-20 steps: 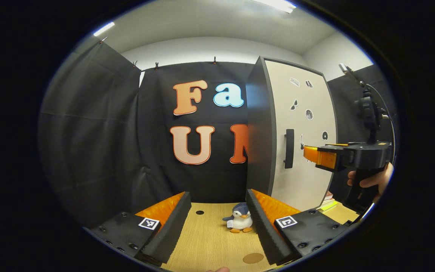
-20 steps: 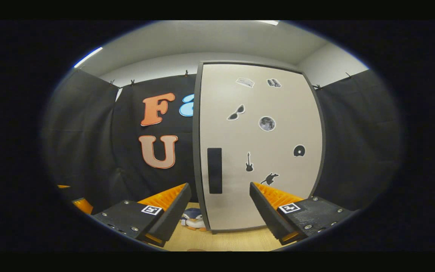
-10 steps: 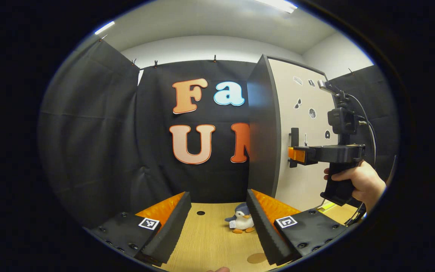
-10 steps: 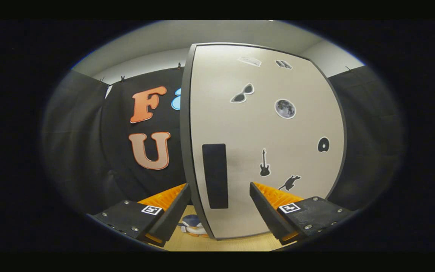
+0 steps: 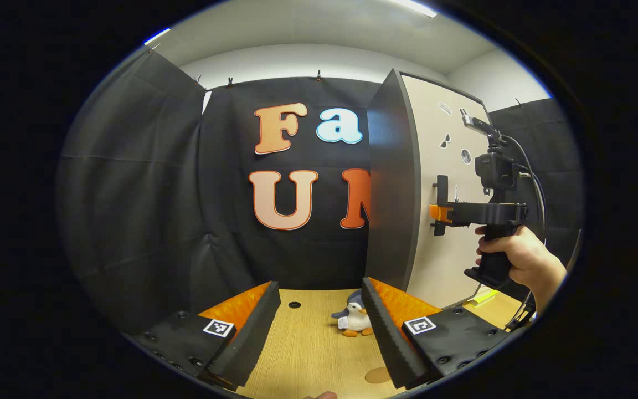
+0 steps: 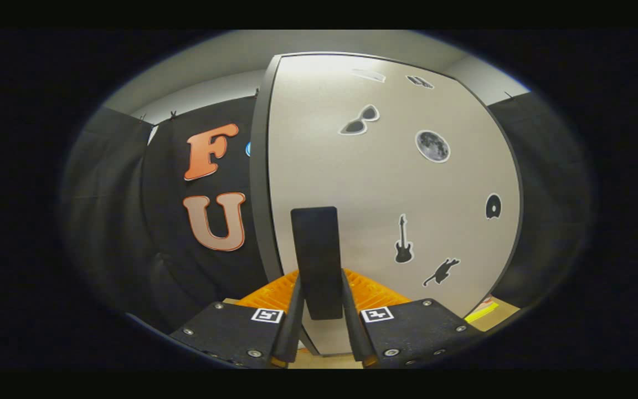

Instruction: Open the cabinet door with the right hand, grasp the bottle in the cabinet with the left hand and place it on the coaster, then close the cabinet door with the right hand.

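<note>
A tall cabinet (image 5: 392, 183) with a dark side stands at the right of the wooden table. Its pale, sticker-dotted door (image 6: 385, 183) lies flush against it and hides the inside. In the right gripper view my right gripper (image 6: 320, 277) is shut on the door's black vertical handle (image 6: 316, 255), one finger on each side. The left gripper view has that gripper (image 5: 441, 213) at the handle (image 5: 441, 191), held by a hand (image 5: 518, 260). My left gripper (image 5: 320, 288) hovers open over the table, nothing between its fingers. A round brown coaster (image 5: 377, 375) lies on the table by its right finger.
A small plush penguin (image 5: 356, 320) sits on the table (image 5: 308, 343) beside the cabinet's front corner. A small round hole (image 5: 294, 305) marks the tabletop farther back. Flat yellow and white items (image 6: 482, 311) lie at the cabinet's right foot. Black cloth walls close the booth.
My right gripper moved forward to the door and shut on the black handle. The left gripper stayed open and barely shifted. The door has not swung.
</note>
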`<state>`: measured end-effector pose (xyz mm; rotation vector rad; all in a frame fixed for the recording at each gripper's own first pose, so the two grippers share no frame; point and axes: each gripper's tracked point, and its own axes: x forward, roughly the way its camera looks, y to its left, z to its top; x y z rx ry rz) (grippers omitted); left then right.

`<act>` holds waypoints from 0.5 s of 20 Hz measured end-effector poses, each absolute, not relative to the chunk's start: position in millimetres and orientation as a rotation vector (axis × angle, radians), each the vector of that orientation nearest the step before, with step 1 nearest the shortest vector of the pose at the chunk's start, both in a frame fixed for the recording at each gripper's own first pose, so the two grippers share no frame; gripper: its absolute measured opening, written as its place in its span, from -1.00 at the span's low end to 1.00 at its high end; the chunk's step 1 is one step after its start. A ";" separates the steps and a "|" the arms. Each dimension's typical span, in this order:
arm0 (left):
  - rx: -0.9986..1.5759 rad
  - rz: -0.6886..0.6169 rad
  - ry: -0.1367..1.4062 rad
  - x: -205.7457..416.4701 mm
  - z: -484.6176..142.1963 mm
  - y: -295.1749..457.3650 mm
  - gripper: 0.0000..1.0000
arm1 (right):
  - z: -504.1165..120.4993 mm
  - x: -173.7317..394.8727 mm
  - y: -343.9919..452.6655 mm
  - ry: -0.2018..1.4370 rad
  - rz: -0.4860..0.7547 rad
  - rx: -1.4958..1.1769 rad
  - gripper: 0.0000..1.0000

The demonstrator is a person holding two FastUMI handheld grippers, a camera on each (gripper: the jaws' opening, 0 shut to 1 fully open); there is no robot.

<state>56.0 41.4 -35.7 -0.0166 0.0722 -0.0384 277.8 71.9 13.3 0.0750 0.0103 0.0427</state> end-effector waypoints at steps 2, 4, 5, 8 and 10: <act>-0.021 -0.040 0.075 56.7 -36.4 39.8 0.92 | 13.6 274.1 71.8 -0.002 0.055 0.056 -0.41; -0.028 -0.043 0.079 60.3 -37.3 39.3 0.92 | 13.3 268.9 71.6 0.004 0.071 0.073 -0.39; -0.028 -0.043 0.081 63.3 -37.4 38.5 0.92 | 13.0 265.4 71.1 0.012 0.081 0.083 -0.41; -0.023 -0.041 0.077 72.4 -35.5 37.9 0.92 | 13.0 246.6 72.4 0.010 0.096 0.082 -0.54; -0.019 -0.036 0.074 76.6 -33.4 35.0 0.92 | 14.1 214.8 57.8 0.002 0.094 0.087 -0.56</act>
